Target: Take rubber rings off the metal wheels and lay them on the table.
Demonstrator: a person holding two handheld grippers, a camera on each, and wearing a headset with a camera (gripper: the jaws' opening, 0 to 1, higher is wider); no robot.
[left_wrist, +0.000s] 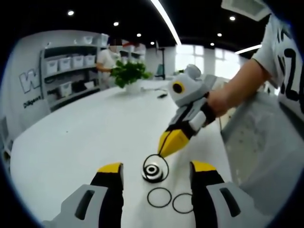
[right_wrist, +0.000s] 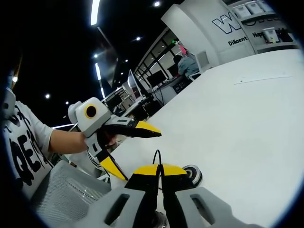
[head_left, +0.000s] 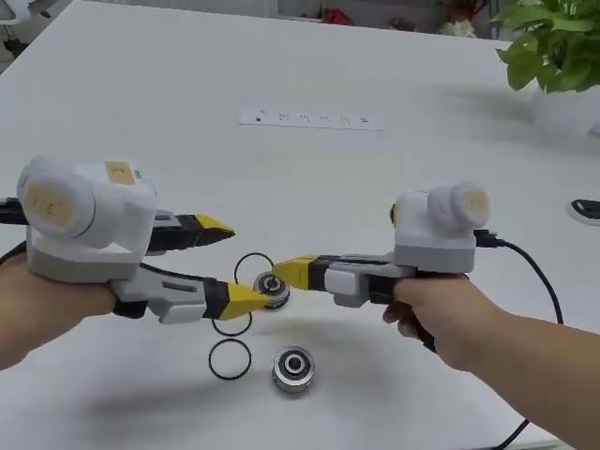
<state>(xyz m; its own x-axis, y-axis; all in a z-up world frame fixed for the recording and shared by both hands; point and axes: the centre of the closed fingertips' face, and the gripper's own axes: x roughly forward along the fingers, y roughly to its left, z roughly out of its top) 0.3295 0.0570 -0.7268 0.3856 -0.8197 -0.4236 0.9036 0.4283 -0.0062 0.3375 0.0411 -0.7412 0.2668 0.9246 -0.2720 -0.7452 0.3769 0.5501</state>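
Note:
A small metal wheel [head_left: 274, 289] [left_wrist: 152, 171] [right_wrist: 192, 175] stands on the white table [head_left: 394, 169]. My right gripper [head_left: 281, 272] [right_wrist: 159, 172] is shut on a black rubber ring [head_left: 251, 254] [left_wrist: 144, 165] [right_wrist: 156, 156], held at the wheel and tilted up from it. My left gripper [head_left: 241, 263] [left_wrist: 156, 167] is open, its yellow-tipped jaws either side of the wheel and ring. A second metal wheel [head_left: 293, 368] sits nearer me. Two loose rubber rings [head_left: 209, 359] [left_wrist: 147, 197] lie flat beside it, one [head_left: 232, 335] [left_wrist: 173, 203] partly under the left jaw.
A white power strip [head_left: 309, 119] lies further back on the table. A potted plant [head_left: 553, 42] [left_wrist: 128, 73] stands at the far right corner, with a round black fitting [head_left: 586, 208] near the right edge. A cable [head_left: 534, 272] trails from the right gripper.

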